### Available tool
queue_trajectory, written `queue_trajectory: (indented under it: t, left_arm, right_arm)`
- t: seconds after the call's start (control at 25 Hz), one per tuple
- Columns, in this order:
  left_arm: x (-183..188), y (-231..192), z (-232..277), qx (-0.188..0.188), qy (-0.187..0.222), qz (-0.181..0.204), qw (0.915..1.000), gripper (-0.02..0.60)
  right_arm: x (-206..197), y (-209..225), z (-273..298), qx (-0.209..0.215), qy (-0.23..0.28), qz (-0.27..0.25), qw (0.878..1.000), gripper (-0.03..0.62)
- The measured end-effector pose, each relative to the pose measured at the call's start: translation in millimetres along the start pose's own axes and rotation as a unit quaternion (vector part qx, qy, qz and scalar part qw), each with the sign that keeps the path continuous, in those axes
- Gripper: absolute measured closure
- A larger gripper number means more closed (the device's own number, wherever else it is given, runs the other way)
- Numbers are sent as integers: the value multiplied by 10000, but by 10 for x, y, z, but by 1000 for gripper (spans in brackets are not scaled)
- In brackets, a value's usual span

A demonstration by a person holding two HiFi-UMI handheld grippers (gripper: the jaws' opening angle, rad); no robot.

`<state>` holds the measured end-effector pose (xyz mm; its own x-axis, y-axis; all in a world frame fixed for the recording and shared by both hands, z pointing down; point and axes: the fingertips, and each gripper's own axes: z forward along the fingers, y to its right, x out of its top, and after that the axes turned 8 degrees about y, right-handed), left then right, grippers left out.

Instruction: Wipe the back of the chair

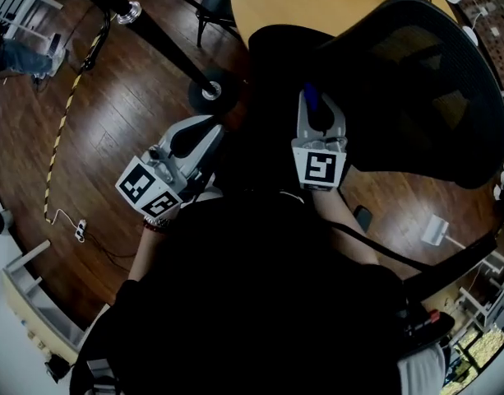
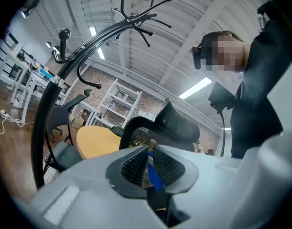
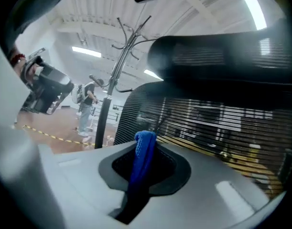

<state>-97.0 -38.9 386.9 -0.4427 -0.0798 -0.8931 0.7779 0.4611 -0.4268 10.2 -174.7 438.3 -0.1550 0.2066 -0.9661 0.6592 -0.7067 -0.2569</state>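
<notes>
In the right gripper point(image 1: 315, 104): a blue cloth point(image 3: 143, 152), pinched upright between the fingers point(image 3: 168, 168), bunched tip poking above them, darker tail trailing down the slot. Aimed straight at the black mesh back of the chair point(image 3: 217, 123), close in front; touching or not, cannot tell. From the head view, placed just beside the near edge of that backrest. Chair on the wooden floor point(image 1: 112, 146), next to a round yellow table point(image 1: 317, 2), headrest above the mesh.

In the left gripper point(image 1: 196, 134): fingers point(image 2: 134, 163) set almost together, with a narrow blue strip point(image 2: 156, 178) caught in the slit between them. Held off to the left of the chair, apart from it, facing the backrest and the table beyond.

On the floor between the left gripper and the table, the round foot of a black coat rack point(image 1: 210, 90). Further left, a yellow-and-black striped cord point(image 1: 62, 126) snaking across the boards.

Along the brick wall in the left gripper view, white shelving racks point(image 2: 119, 99), contents too small to make out. Far off in the right gripper view, a standing person point(image 3: 85, 108) beside the coat rack's pole.
</notes>
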Motion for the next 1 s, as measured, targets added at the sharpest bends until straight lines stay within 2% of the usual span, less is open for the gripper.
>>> queue_trajectory:
  t: [0.08,0.2,0.36,0.44,0.52,0.6,0.72,0.8,0.92,1.0]
  left_arm:
    - [19,-46,-46,87,87,-16,9999,538]
    - [51,-50,-87,145,149,5,9998,538]
    - [89,-85,-212,258,144,11,9996,538]
    - [106,-75,-281,343,154,15,9993,538]
    - [87,-44,-318,428,155,34,9990,538]
    - [23,-32,-374,576,170,11,9982,538]
    - [-78,-8,-582,789,243,-136,9965,538]
    - [-140,35,-692,712,166,-102,9973,538]
    - [-82,128,-640,412,247,87,9988,538]
    - [-6,252,-578,68,326,164,9993,538]
  right_arm:
    - [-3,-255,237,195,-316,29,9993,556]
    - [-21,-576,492,414,-377,-125,9984,556]
    - [-96,-1037,741,1142,-578,66,9917,556]
    - [-70,-1117,769,1435,-619,397,9869,556]
    - [25,-1084,671,1759,-398,773,9806,556]
    - [39,-960,486,1997,-190,872,9758,556]
    - [-42,-623,164,1798,-21,906,9795,556]
    - [-86,-345,-156,1488,-123,853,9851,556]
    - [-62,177,-708,784,-320,688,9940,556]
    - [46,504,-1052,73,-382,688,9969,556]
